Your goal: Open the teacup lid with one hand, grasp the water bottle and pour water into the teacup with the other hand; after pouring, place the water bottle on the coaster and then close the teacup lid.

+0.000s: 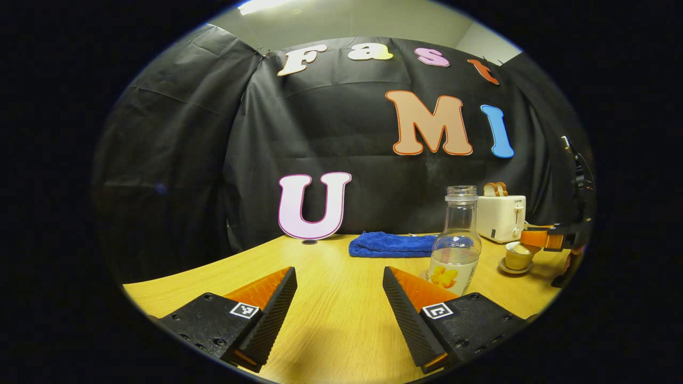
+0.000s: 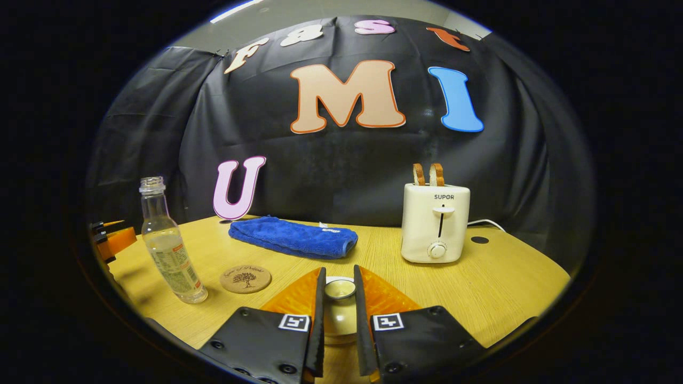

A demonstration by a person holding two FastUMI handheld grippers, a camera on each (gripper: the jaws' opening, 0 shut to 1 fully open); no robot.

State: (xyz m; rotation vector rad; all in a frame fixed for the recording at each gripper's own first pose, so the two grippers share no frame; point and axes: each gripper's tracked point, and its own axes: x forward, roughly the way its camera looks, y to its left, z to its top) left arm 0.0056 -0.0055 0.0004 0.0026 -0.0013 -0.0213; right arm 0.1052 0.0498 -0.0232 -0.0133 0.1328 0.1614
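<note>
Right tool (image 2: 338, 298) clamped on teacup lid (image 2: 340, 288); left tool (image 1: 339, 298) apart near water bottle (image 1: 456, 250)

Both views are evenly lit from above; a ceiling light strip (image 1: 261, 5) glows at the top edge. The wooden surface (image 1: 341, 314) shows a soft sheen and faint shadows, one beside the water bottle (image 2: 169, 250). Strong fisheye bending curves the surface's edges and the wall. Focus is sharp centrally, softer and dimmer toward the rim.
</note>
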